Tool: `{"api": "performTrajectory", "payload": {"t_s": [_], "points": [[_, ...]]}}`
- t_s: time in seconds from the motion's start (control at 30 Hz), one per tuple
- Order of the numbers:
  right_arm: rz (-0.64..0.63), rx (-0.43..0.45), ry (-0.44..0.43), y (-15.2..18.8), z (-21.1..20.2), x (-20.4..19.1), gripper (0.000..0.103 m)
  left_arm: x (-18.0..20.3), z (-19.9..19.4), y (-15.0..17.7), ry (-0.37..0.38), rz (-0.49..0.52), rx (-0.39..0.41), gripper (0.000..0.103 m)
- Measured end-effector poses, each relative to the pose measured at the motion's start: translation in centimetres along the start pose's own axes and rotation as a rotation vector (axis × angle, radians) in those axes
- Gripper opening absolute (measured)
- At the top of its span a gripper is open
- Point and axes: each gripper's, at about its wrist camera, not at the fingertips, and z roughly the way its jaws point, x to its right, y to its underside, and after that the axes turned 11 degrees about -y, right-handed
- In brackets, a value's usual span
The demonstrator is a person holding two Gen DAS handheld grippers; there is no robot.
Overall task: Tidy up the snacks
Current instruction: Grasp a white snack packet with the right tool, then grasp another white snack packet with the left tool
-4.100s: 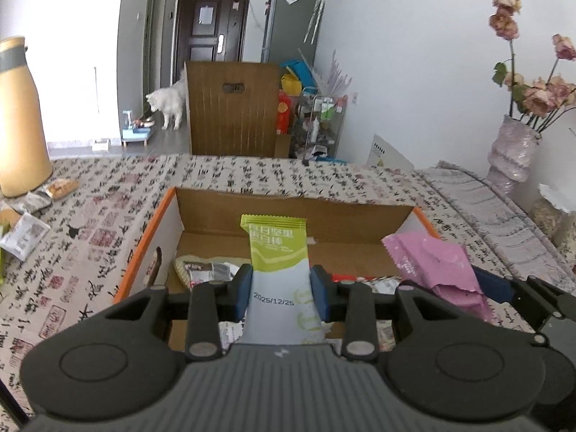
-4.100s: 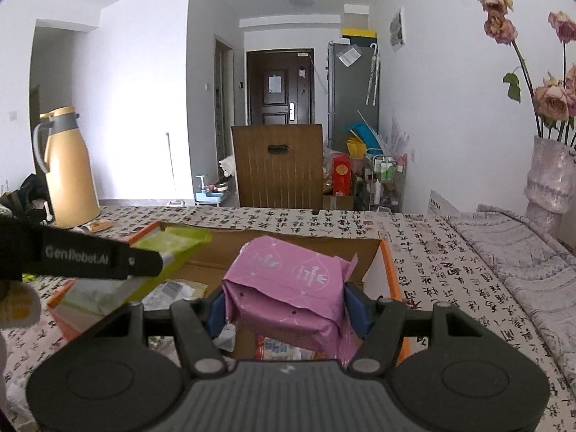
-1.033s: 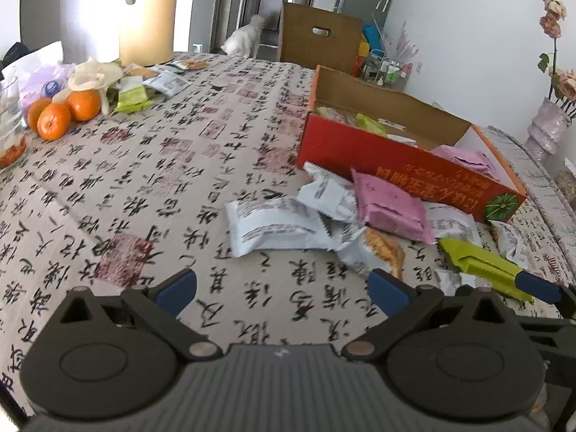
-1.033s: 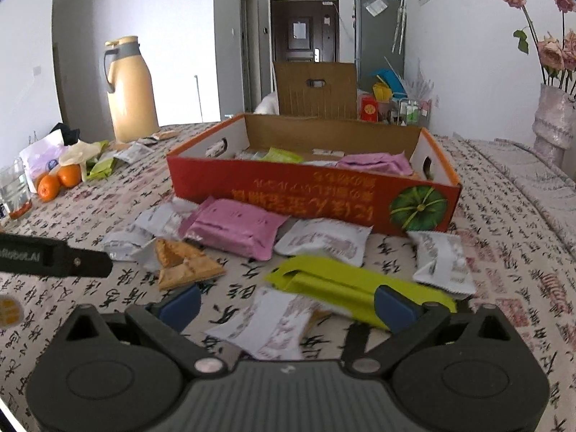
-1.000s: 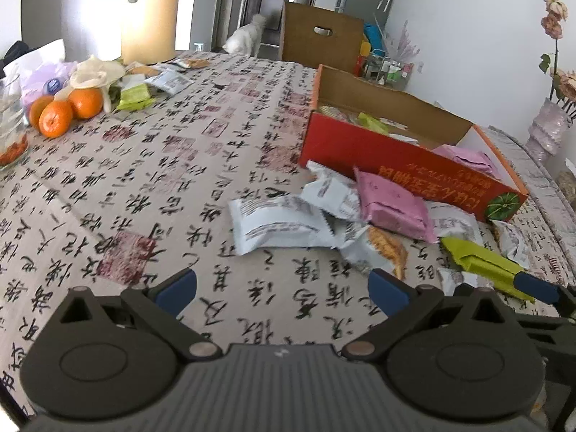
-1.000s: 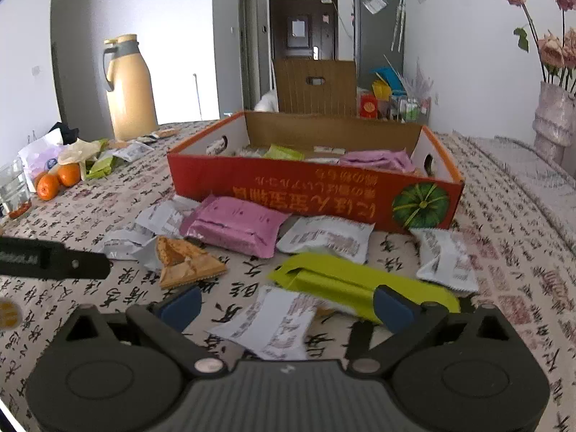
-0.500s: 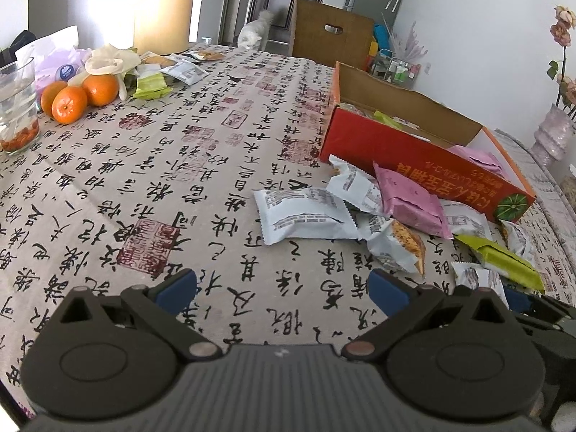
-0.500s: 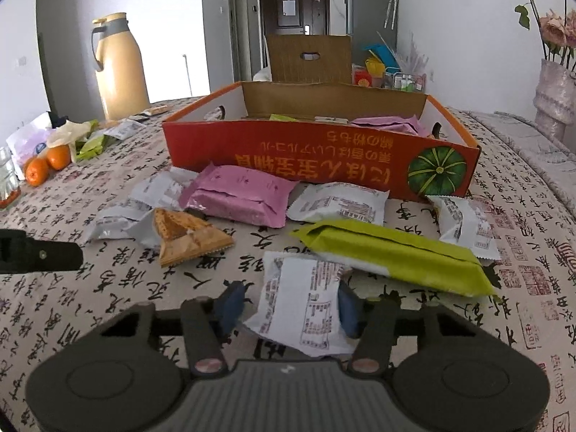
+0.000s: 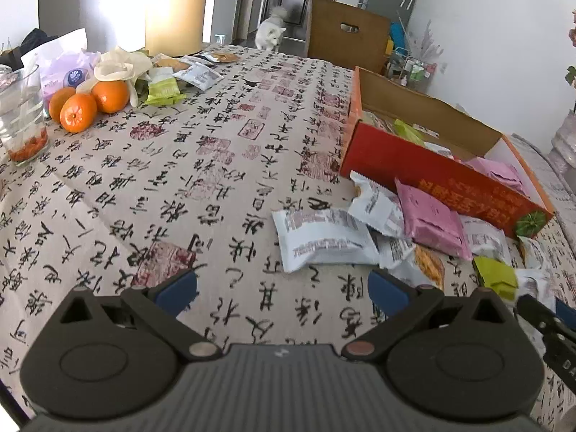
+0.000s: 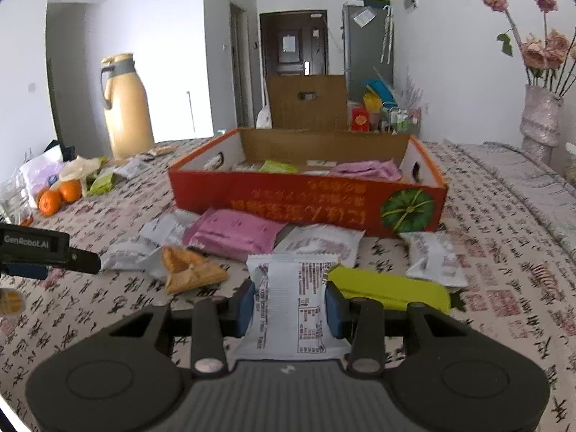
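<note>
My right gripper (image 10: 289,309) is shut on a white snack packet (image 10: 293,306) and holds it above the table, in front of the red cardboard box (image 10: 306,199). The box holds several snacks, among them a pink one (image 10: 367,171). Loose on the cloth before it lie a pink packet (image 10: 234,232), a green packet (image 10: 390,289), an orange triangular snack (image 10: 190,270) and white packets (image 10: 320,243). My left gripper (image 9: 280,291) is open and empty, low over the cloth, short of a white packet (image 9: 322,239) and the same pile (image 9: 428,221).
Oranges (image 9: 88,102), a glass (image 9: 21,122), a tan thermos (image 9: 176,7) and more wrappers (image 9: 180,72) stand at the far left of the table. A vase of dried flowers (image 10: 540,115) stands at the right. A wooden chair (image 10: 306,102) is behind the table.
My right gripper has closed on the white packet and lifted it off the cloth. My left gripper, open, has drawn back and left from the pile.
</note>
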Motion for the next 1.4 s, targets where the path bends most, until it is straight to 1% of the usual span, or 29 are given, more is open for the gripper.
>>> {"api": "performTrajectory", "payload": {"t_s": [0.3, 0.5, 0.73, 0.9, 0.97, 1.03, 1.1, 1.13, 1.17, 1.3, 1.4], "points": [[0.047, 0.036, 0.067, -0.4, 0.0, 2.9, 0.040, 2.1, 1.7, -2.0, -0.028, -0.020, -0.038, 0.103], [0.083, 0.051, 0.101, -0.5, 0.2, 5.1, 0.040, 4.4, 3.2, -2.7, -0.062, -0.006, -0.068, 0.103], [0.108, 0.047, 0.097, -0.2, 0.7, 6.4, 0.040, 5.9, 5.4, -2.8, -0.114, -0.018, -0.117, 0.103], [0.120, 0.047, 0.086, -0.1, 0.9, 6.8, 0.040, 6.6, 5.7, -3.0, -0.145, -0.008, -0.112, 0.103], [0.123, 0.046, 0.082, 0.0, 0.9, 6.9, 0.040, 6.8, 5.7, -2.9, -0.153, 0.001, -0.107, 0.100], [0.126, 0.045, 0.077, 0.0, 1.0, 6.9, 0.040, 6.8, 5.6, -2.8, -0.159, 0.005, -0.100, 0.096], [0.127, 0.044, 0.073, 0.1, 1.0, 7.0, 0.040, 6.7, 5.3, -2.8, -0.165, 0.006, -0.092, 0.086], [0.128, 0.044, 0.071, 0.1, 1.0, 7.0, 0.040, 6.6, 5.2, -2.8, -0.163, 0.002, -0.090, 0.084], [0.129, 0.045, 0.070, 0.2, 0.9, 7.0, 0.040, 6.4, 5.1, -2.8, -0.159, 0.001, -0.087, 0.080], [0.133, 0.053, 0.065, 0.2, 0.7, 7.0, 0.040, 6.1, 4.9, -2.6, -0.160, 0.009, -0.066, 0.071], [0.133, 0.055, 0.063, 0.2, 0.5, 6.9, 0.040, 5.8, 4.5, -2.3, -0.146, 0.009, -0.060, 0.065]]}}
